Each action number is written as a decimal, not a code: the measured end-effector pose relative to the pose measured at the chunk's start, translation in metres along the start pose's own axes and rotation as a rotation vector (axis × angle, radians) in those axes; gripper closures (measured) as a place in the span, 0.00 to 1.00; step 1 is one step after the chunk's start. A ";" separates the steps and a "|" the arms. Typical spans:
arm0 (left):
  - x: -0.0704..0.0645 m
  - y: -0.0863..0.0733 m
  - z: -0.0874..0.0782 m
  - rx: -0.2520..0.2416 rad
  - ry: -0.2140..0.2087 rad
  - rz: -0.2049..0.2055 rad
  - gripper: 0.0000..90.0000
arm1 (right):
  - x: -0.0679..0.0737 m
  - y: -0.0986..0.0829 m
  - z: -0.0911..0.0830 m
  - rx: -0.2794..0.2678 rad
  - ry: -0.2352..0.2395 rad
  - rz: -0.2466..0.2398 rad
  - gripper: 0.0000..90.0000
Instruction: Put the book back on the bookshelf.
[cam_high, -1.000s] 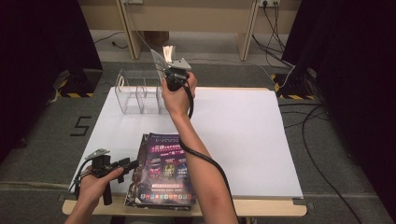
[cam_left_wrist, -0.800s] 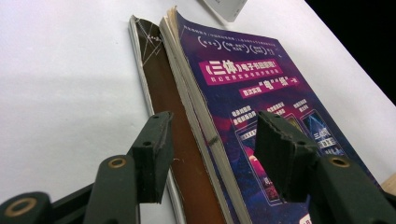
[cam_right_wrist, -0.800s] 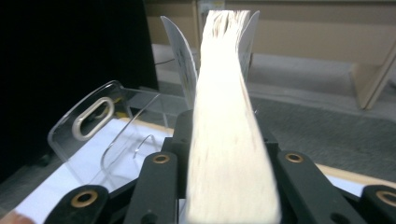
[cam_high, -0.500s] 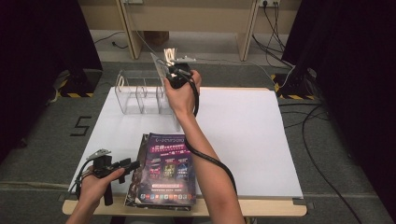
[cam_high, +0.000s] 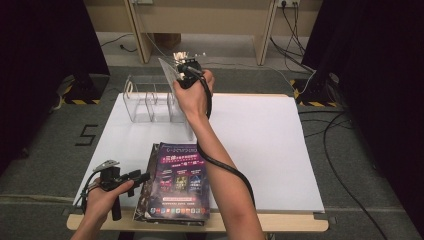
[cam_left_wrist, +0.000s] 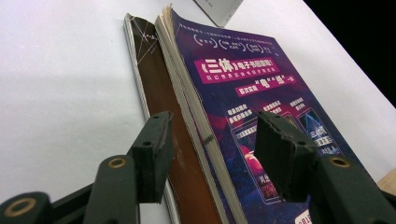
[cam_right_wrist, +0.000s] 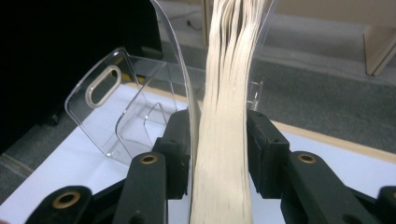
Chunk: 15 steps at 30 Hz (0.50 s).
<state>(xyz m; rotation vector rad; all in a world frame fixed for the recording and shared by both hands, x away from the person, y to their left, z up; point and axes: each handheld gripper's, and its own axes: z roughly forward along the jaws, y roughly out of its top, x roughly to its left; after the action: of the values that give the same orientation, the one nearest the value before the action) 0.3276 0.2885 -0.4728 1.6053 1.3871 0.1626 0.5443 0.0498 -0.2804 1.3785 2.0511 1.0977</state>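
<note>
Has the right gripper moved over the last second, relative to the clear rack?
Yes. The right gripper, shut on a magazine, has risen slightly and drifted right in the high view, away from the clear rack, which has stayed put.

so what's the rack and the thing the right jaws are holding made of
The rack looks like clear glossy acrylic or similar plastic: the table shows through its walls and the edges catch light. The magazine clamped in the right gripper looks like paper: a cream stack of fanned page edges.
</note>
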 end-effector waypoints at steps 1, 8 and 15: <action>0.000 0.000 0.000 0.001 0.000 0.000 0.51 | 0.000 0.000 0.000 0.000 0.000 0.000 0.71; 0.001 0.000 0.000 0.002 0.000 -0.002 0.51 | -0.001 0.011 0.010 0.072 -0.038 -0.002 0.81; 0.001 0.000 0.000 0.000 -0.002 -0.006 0.51 | -0.003 0.013 0.013 0.060 -0.019 0.011 0.82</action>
<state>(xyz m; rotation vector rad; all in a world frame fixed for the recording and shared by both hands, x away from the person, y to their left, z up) 0.3278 0.2890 -0.4734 1.6010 1.3901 0.1567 0.5619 0.0538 -0.2779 1.4246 2.0812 1.0320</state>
